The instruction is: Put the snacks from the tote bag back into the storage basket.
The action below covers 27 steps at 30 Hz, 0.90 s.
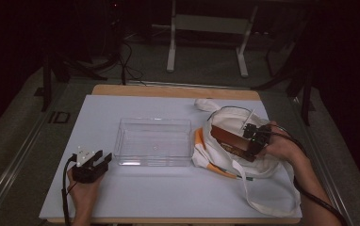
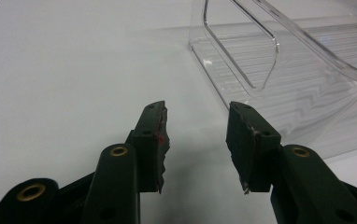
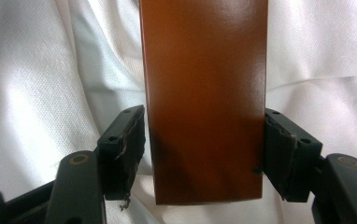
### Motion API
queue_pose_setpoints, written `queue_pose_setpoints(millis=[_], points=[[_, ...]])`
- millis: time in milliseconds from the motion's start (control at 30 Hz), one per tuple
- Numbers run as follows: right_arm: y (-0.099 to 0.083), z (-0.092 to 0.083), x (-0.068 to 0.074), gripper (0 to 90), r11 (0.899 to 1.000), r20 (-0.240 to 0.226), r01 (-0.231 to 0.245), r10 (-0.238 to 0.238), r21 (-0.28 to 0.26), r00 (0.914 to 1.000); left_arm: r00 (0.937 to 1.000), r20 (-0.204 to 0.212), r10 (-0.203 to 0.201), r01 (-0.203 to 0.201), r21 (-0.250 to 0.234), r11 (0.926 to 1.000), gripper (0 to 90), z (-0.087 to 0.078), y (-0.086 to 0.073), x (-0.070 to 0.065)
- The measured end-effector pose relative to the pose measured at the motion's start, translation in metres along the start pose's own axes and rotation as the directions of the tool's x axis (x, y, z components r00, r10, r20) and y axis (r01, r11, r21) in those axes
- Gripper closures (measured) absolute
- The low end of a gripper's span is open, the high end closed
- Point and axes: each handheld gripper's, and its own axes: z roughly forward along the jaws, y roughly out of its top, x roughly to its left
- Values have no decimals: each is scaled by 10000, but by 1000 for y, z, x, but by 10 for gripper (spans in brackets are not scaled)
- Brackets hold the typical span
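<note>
A brown-orange flat box [image 1: 230, 139] [image 3: 204, 93] is held over a white cloth tote bag [image 1: 263, 165] [image 3: 36, 93] at the table's right. My right gripper [image 1: 256, 139] [image 3: 204, 154] is shut on the box's near end, one jaw on each long side. A clear plastic bin [image 1: 153, 141] [image 2: 307, 93] stands empty in the middle of the table. Left of it, my left gripper [image 1: 103, 157] [image 2: 197, 126] rests low over the white mat, open, with nothing between its jaws, pointing toward the bin's near left corner.
A white mat [image 1: 121, 197] covers the wooden table. The bag's strap [image 1: 263, 202] loops toward the front right edge. Something orange [image 1: 199, 139] sticks out at the bag's left side, next to the bin. Beyond the table stand a frame's legs [image 1: 171, 56] and cables.
</note>
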Motion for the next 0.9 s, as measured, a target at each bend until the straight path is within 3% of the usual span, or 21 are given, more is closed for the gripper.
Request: queue_pose_setpoints(millis=[167, 300, 900], points=[[0, 5, -5, 356, 9998, -284, -186, 189, 106, 9994, 10000, -1, 0, 0, 0, 10000, 578, 0, 0, 0], [-1, 16, -7, 368, 9971, -298, -243, 265, 720, 9992, 10000, 4, -3, 3, -7, 10000, 578, 0, 0, 0], [2, 27, -11, 386, 9958, -556, -107, 157, 905, 9983, 10000, 2, 6, -6, -25, 10000, 578, 0, 0, 0]])
